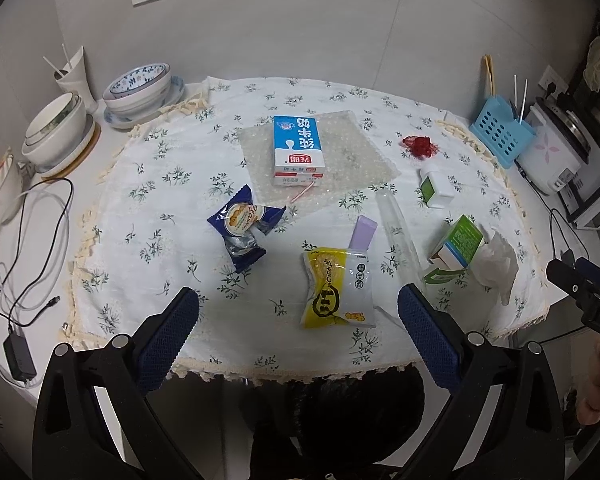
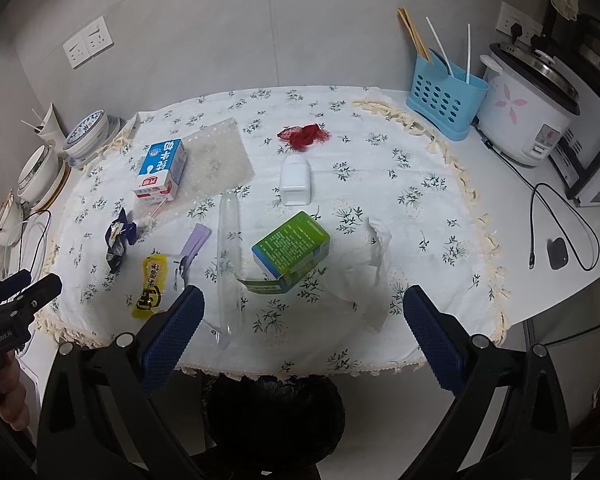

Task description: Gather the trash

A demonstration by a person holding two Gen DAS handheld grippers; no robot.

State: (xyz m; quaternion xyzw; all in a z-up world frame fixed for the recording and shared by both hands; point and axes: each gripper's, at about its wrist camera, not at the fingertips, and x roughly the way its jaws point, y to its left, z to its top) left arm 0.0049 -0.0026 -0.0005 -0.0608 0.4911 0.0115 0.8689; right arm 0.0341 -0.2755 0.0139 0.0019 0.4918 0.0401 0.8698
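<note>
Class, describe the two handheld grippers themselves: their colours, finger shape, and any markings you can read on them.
Both the left gripper and right gripper have black angular arms with silver round fasteners and blue, grid-textured finger pads. White lettering marks each body, partly readable as "GenRobot.AI" on the left one.

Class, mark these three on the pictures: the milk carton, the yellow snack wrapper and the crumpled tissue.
milk carton (image 1: 297,142), left wrist view, on its blue top face.
yellow snack wrapper (image 1: 332,288), left wrist view, on its printed front.
crumpled tissue (image 2: 374,268), right wrist view, on its middle folds.

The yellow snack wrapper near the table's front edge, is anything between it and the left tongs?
Nothing visible. The left tongs are open, with the yellow snack wrapper lying flat between and just beyond their fingers.
</note>
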